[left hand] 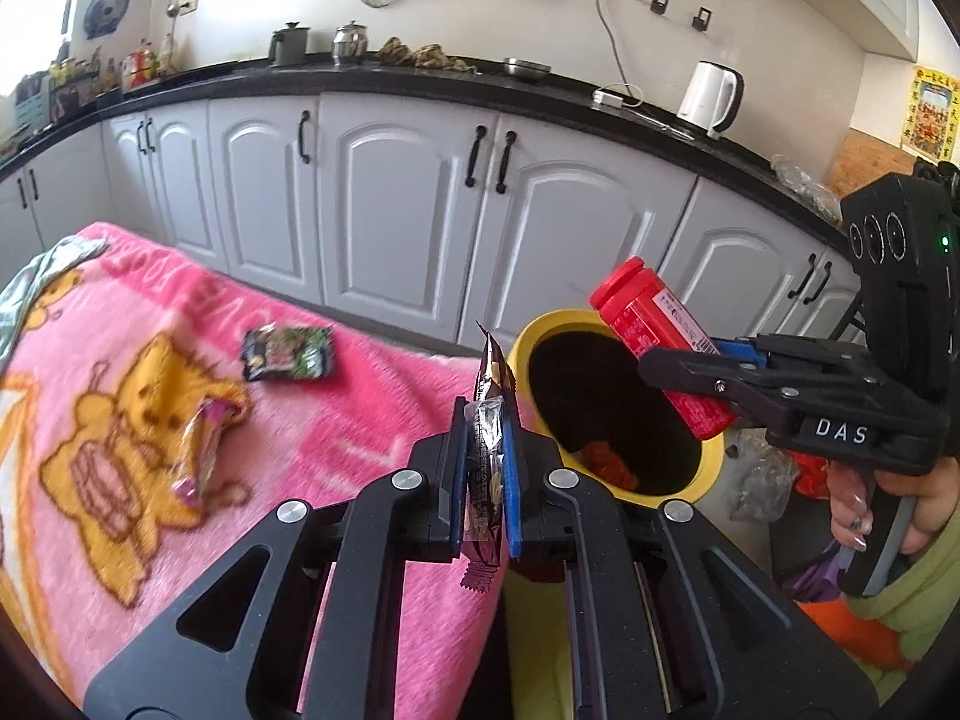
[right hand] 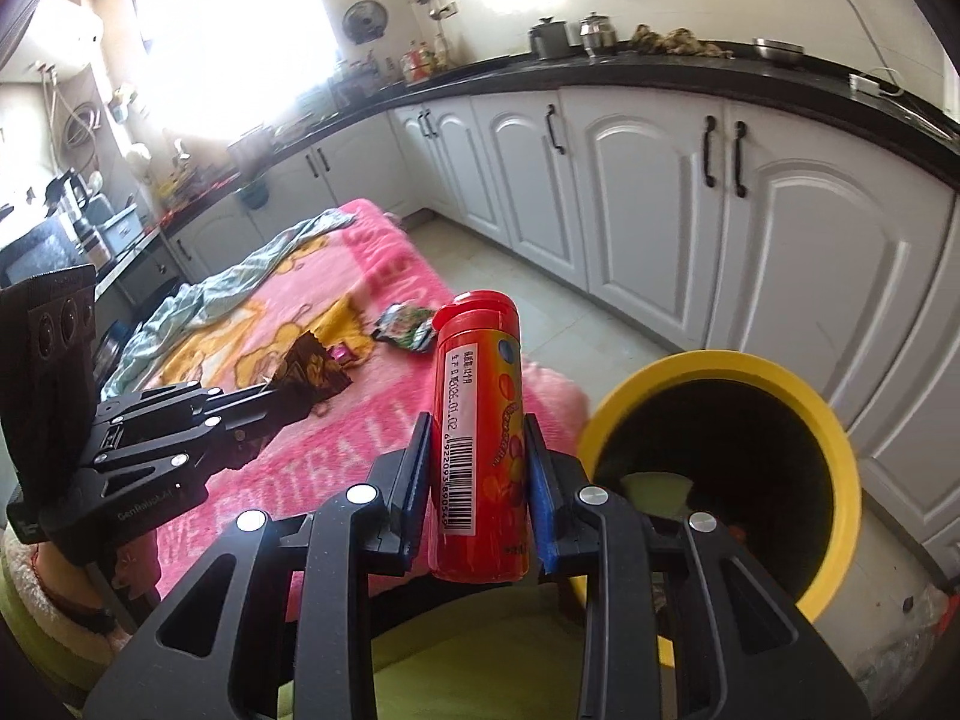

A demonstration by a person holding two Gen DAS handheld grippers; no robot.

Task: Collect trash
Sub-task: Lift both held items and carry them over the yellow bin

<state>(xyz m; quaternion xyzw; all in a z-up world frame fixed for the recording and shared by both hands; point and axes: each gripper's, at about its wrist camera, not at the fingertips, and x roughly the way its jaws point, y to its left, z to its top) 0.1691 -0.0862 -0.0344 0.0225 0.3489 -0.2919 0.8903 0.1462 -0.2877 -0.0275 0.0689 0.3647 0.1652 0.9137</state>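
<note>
Clamped in my left claw (left hand: 486,468) is a dark snack wrapper (left hand: 492,414), standing upright between the pads, with the yellow bin (left hand: 711,468) just beyond and to its right. My right claw (right hand: 480,468) grips a red bottle (right hand: 480,420), its long axis running up along the fingers, cap forward. From the left view that bottle already hangs over the bin mouth, so I judge the right hand nearer to dropping. Farther off, two wrappers (left hand: 287,353) (left hand: 204,444) lie on the pink blanket (left hand: 372,396).

Yellow bin (left hand: 708,468) base hidden behind claw body, pink blanket (left hand: 372,396) cut off, torn wrapper (left hand: 201,450) blurred
</note>
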